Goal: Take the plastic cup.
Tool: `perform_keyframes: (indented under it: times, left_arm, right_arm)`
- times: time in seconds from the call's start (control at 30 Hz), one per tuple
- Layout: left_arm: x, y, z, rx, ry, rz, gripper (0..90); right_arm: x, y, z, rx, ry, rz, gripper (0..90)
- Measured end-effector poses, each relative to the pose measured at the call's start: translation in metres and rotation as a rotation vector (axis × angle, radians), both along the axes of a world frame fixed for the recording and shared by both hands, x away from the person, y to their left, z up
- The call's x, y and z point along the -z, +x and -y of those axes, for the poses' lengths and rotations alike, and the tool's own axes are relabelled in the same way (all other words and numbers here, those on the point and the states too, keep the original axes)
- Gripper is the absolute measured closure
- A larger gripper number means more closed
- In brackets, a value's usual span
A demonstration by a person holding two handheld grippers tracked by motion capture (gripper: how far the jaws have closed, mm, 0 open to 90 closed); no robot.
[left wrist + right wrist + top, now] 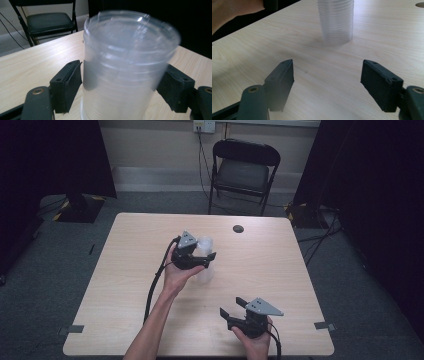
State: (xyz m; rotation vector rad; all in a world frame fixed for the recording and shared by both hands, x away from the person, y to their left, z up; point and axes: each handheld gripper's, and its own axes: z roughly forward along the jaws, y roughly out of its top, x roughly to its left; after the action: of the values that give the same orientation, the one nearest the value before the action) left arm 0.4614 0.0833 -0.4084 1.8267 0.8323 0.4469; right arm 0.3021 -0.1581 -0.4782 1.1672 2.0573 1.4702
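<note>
Clear plastic, ribbed down its side: a stack of cups (125,67) stands upright on the wooden table (130,270), a little beyond the table's middle in the high view. Its base rests on the tabletop, as my right gripper view confirms, where the stack (336,21) rises out of the top of the frame.

My left gripper (202,256) is at the stack. In my left gripper view the stack stands between the two black jaws. The left pad sits right at the cup wall and the right pad just beside it; blur prevents me from confirming firm contact on either side, so I cannot tell whether the grip is closed on the stack. My left hand (176,272) carries this gripper, with its cable trailing back along the forearm.

My right gripper (231,312) hovers near the table's near edge, well apart from the stack. Its jaws stand wide apart and hold nothing; bare tabletop lies between them in my right gripper view. The grey three-cornered plate sits on top of it.

Further out: a small dark disc (238,228) lies on the table toward the far edge. A black folding chair (242,172) stands on the floor beyond the table.
</note>
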Motion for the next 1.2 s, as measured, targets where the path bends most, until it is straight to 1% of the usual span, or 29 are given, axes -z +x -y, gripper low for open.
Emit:
perform_keyframes:
  times: [0.07,0.1,0.13,0.2,0.23,0.3,0.37,0.43,0.57,0.63,0.7,0.8,0.87,0.9,0.93,0.97,1.0,1.07,1.1,1.13,1.2]
  left_arm:
    - [0.004,0.002,0.001,-0.005,0.015,-0.016,23.8]
    - [0.005,0.001,0.001,-0.004,0.028,-0.015,23.0]
    - [0.006,0.001,0.001,-0.005,0.033,-0.010,23.1]
    - [0.008,0.002,0.002,-0.005,0.035,-0.028,24.3]
    - [0.009,0.002,0.003,-0.004,0.039,-0.033,28.2]
    - [0.009,0.002,0.002,-0.010,0.028,-0.033,29.9]
    - [0.008,0.002,0.002,-0.007,0.039,-0.030,30.1]
    - [0.008,0.002,0.001,-0.003,0.043,-0.030,30.3]
    - [0.006,0.001,0.001,0.000,0.021,-0.021,30.3]
    - [0.005,0.001,0.001,0.001,0.020,-0.010,30.4]
    - [0.005,0.001,0.000,-0.002,0.013,-0.014,30.3]
    - [0.003,0.000,-0.001,-0.008,0.008,-0.008,30.8]
    - [0.002,-0.001,-0.001,-0.004,-0.001,0.002,31.1]
    - [0.001,-0.002,-0.001,-0.013,0.004,0.015,31.3]
    - [0.000,-0.003,-0.001,-0.016,-0.002,0.028,31.4]
    - [0.000,-0.004,-0.001,-0.008,-0.015,0.032,31.8]
    - [0.000,-0.004,-0.001,-0.005,-0.014,0.029,31.8]
    - [-0.002,-0.005,-0.001,-0.010,-0.016,0.040,32.0]
    - [-0.003,-0.005,-0.001,-0.008,-0.029,0.042,32.1]
    - [-0.005,-0.005,-0.001,-0.010,-0.032,0.050,32.3]
    - [-0.007,-0.005,-0.002,-0.014,-0.027,0.053,32.6]
  right_arm:
    - [0.000,0.000,0.000,-0.002,-0.002,0.002,26.1]
    - [0.001,0.000,0.000,0.002,-0.004,0.000,26.2]
    - [0.001,0.000,0.001,0.002,-0.003,-0.002,26.2]
    - [0.002,0.000,0.001,0.001,-0.001,-0.005,26.2]
    - [0.003,0.000,0.001,0.001,-0.002,-0.006,26.2]
    - [0.002,0.000,0.001,0.001,-0.003,-0.006,26.2]
    - [0.002,0.000,0.001,0.005,-0.004,-0.007,26.3]
    - [0.003,0.001,0.002,0.013,-0.013,-0.019,26.2]
    - [0.004,0.001,0.003,0.020,-0.010,-0.029,26.3]
    - [0.004,0.001,0.003,0.018,-0.008,-0.024,26.3]
    - [0.003,0.001,0.003,0.022,-0.006,-0.022,26.4]
    - [0.003,0.001,0.003,0.021,-0.005,-0.022,26.3]
    - [0.004,0.001,0.004,0.020,-0.005,-0.021,26.3]
    - [0.003,0.001,0.003,0.022,-0.006,-0.025,26.4]
    - [0.003,0.001,0.003,0.023,-0.009,-0.025,26.3]
    - [0.003,0.001,0.003,0.025,-0.010,-0.024,26.3]
    - [0.003,0.001,0.003,0.027,-0.007,-0.024,26.3]
    - [0.002,0.000,0.004,0.031,-0.006,-0.018,26.3]
    - [0.001,0.000,0.004,0.030,-0.005,-0.018,26.3]
    - [0.001,0.000,0.004,0.030,-0.004,-0.018,26.3]
    - [0.002,0.000,0.005,0.031,-0.004,-0.019,26.3]
